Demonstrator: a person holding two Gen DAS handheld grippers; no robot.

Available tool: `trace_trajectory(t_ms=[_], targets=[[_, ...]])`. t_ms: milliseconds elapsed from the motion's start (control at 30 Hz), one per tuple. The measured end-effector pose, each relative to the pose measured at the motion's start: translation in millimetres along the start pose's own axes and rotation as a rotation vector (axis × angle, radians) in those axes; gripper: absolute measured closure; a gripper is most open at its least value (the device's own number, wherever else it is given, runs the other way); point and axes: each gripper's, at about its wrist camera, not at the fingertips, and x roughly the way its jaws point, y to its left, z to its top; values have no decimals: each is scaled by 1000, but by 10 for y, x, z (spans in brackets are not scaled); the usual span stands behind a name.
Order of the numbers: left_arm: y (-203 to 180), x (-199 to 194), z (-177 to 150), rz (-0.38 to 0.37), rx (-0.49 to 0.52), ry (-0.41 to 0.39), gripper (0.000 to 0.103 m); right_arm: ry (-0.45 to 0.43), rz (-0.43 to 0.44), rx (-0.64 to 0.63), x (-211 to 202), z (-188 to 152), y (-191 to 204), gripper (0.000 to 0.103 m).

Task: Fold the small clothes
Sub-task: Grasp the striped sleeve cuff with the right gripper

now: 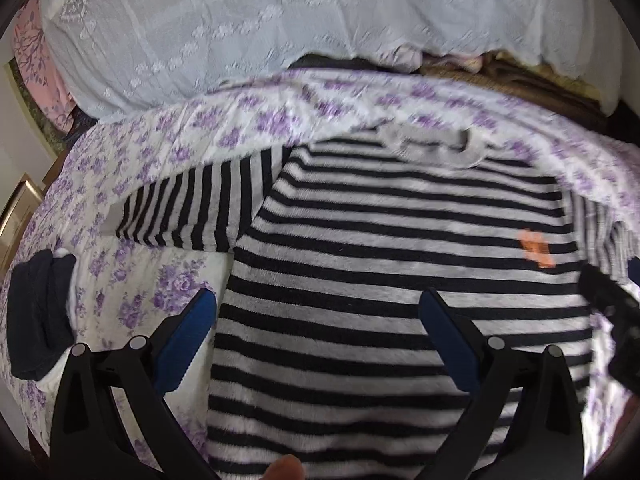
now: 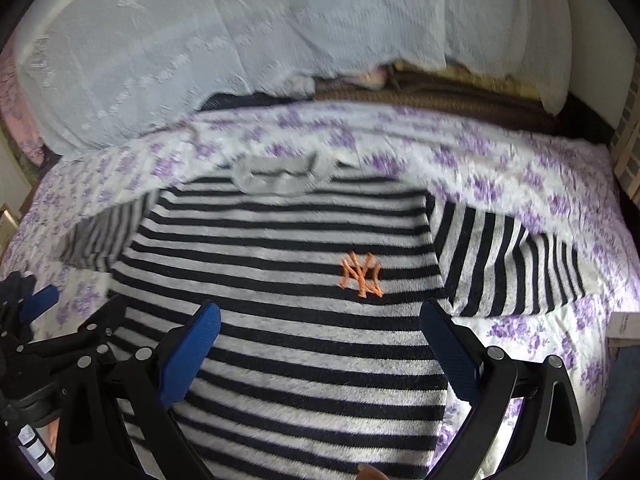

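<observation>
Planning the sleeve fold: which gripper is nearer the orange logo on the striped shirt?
Right. The orange logo lies just ahead of the right gripper, between its open fingers. The left gripper hovers over the shirt's other side, with the logo far to its right.

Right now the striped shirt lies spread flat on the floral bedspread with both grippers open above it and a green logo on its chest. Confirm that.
One detail is wrong: the logo is orange, not green, as the right wrist view shows clearly. The rest stands: the striped shirt lies spread flat on the floral bedspread, with the left gripper and right gripper open above it.
</observation>
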Motion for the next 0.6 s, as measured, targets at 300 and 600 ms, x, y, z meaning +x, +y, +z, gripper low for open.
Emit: trace_trajectory(t_ms=[300,600], targets=[[1,831,-100,22,-28,121,4,126,-73,104,864,-84,-359,3],[104,1017,-266,-65,-129,68,4,47,-97,47,1128,-264,-342,3]])
